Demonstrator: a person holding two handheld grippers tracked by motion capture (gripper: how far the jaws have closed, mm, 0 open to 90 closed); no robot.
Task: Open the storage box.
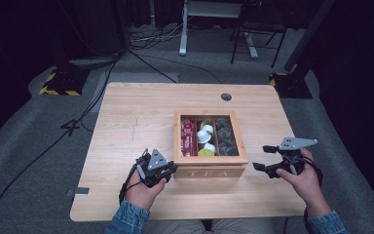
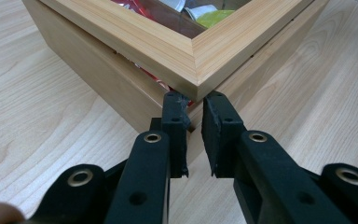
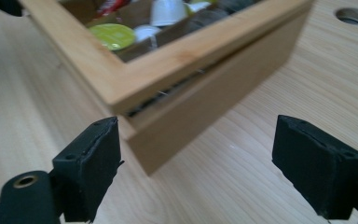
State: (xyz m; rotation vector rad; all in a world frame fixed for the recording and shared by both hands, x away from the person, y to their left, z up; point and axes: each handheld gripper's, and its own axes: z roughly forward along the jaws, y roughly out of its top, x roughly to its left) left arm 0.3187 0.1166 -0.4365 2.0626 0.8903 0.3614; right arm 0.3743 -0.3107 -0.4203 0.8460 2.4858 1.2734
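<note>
A wooden tea box (image 1: pixel 210 171) marked TEA stands mid-table, its window lid (image 1: pixel 209 159) down but with a thin gap above the base. Inside are red packets (image 1: pixel 188 136), white and yellow capsules (image 1: pixel 205 139) and dark sachets (image 1: pixel 225 136). My left gripper (image 1: pixel 172 168) is at the box's front left corner. In the left gripper view its jaws (image 2: pixel 195 105) are almost together, tips at the gap under the lid (image 2: pixel 168 42) corner, nothing between them. My right gripper (image 1: pixel 263 157) stands open just right of the front right corner. In the right gripper view that corner (image 3: pixel 214 98) sits between its wide jaws (image 3: pixel 198 140), untouched.
The light wooden table (image 1: pixel 126 122) has a round cable hole (image 1: pixel 226 96) behind the box. Bare tabletop lies left of the box and behind it. Cables cross the grey floor beyond the table, and desk legs (image 1: pixel 182 34) stand at the back.
</note>
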